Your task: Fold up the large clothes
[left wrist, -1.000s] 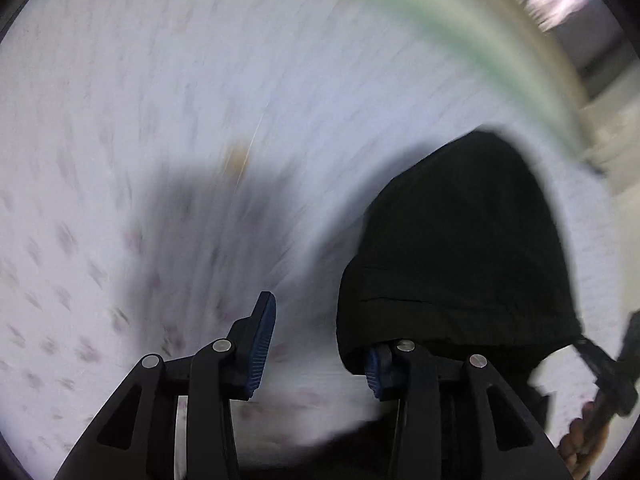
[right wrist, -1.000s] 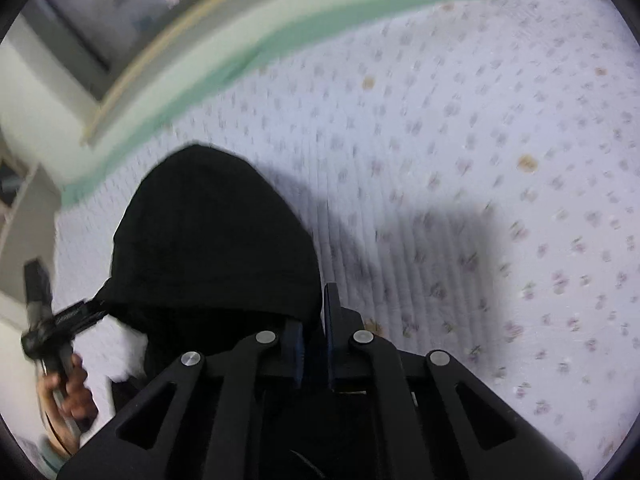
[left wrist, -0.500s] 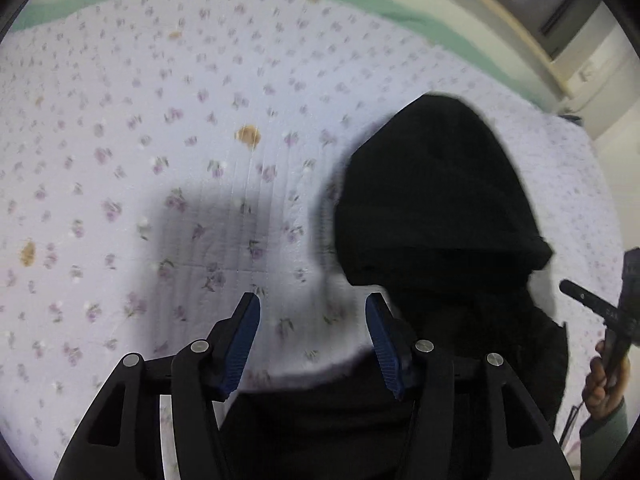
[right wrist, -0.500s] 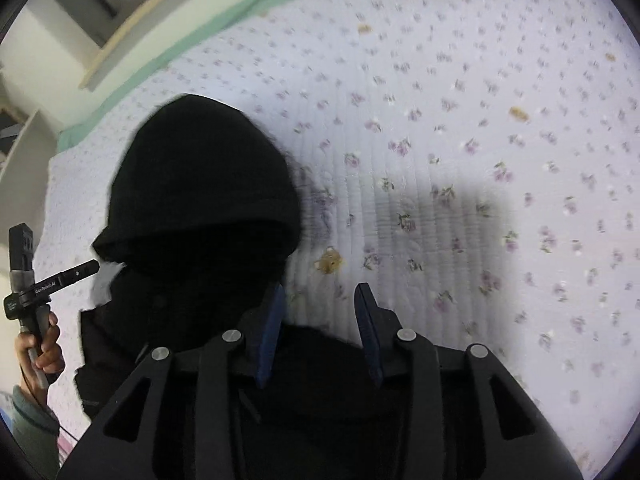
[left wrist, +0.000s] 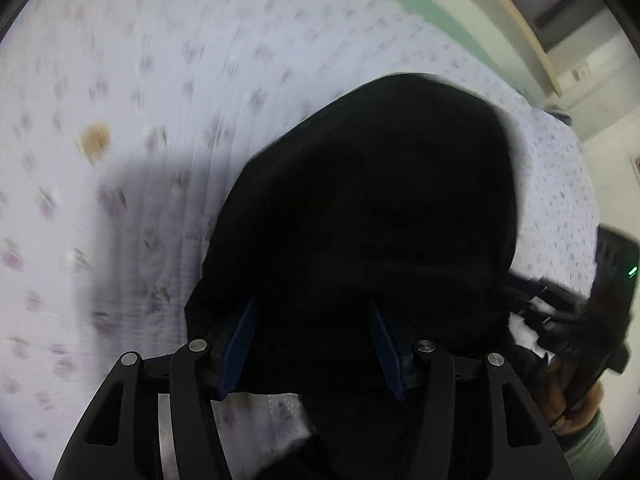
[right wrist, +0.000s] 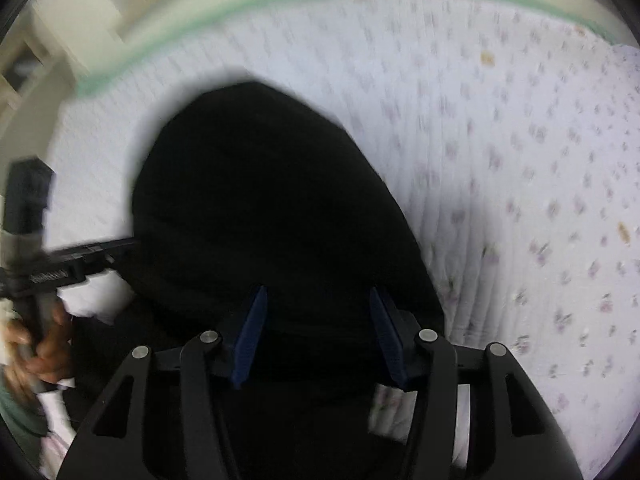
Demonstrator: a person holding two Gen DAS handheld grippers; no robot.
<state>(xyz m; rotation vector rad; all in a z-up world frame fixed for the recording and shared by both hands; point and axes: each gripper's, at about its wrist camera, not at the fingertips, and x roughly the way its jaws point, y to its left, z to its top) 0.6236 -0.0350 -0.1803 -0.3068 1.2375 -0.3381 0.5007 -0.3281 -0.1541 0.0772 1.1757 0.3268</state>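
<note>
The black garment (left wrist: pixel 372 216) lies on the floral quilt (left wrist: pixel 132 80), its rounded hood end spreading ahead of both pairs of jaws. The left gripper (left wrist: pixel 314 344) has its jaws spread wide, black cloth filling the gap between the blue pads (left wrist: pixel 240 344) without being pinched. The right gripper (right wrist: pixel 320 336) likewise stands with jaws spread over the dark fabric. Quilt shows just outside each outer jaw. Both views are blurred, so folds in the cloth cannot be told

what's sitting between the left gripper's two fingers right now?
Black garment fabric fills the gap of the open left gripper, with a strip of floral bedspread near the finger bases. Seen in the left wrist view.
</note>
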